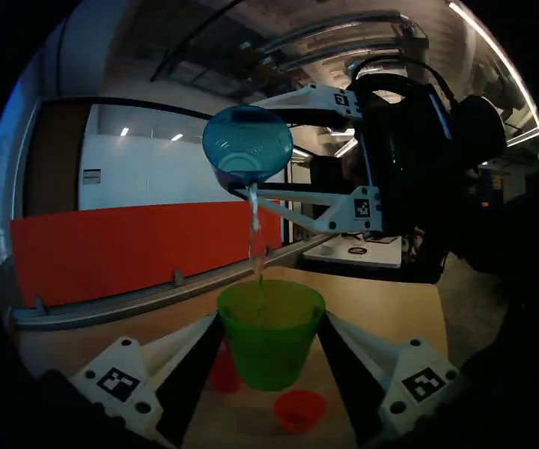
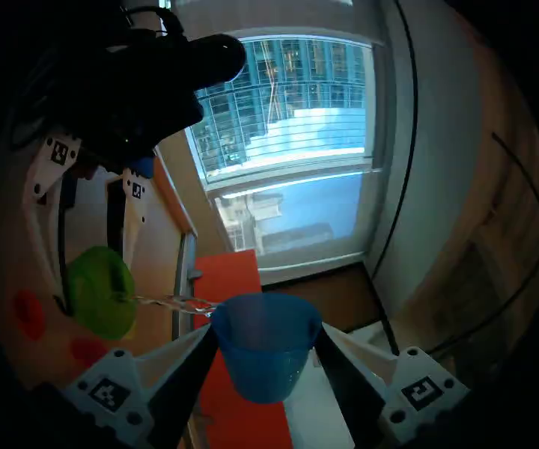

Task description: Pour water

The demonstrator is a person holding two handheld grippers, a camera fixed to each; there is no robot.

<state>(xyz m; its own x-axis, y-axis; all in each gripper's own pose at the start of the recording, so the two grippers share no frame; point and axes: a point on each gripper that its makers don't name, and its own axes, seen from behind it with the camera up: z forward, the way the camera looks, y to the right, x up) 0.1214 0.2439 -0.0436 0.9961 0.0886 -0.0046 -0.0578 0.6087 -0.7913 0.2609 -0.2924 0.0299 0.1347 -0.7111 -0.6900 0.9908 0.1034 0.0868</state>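
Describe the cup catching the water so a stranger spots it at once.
Find the wooden table by the orange wall. There the left gripper holds a green cup. It alone is green; the red cups are smaller, the blue cup tipped above.

Worktop: bare on the far side of the green cup.
Below that cup: red cup and second red cup, standing apart.
Above it: tilted blue cup in the right gripper, with a water stream between the two cups.
Rail bounds one long edge.
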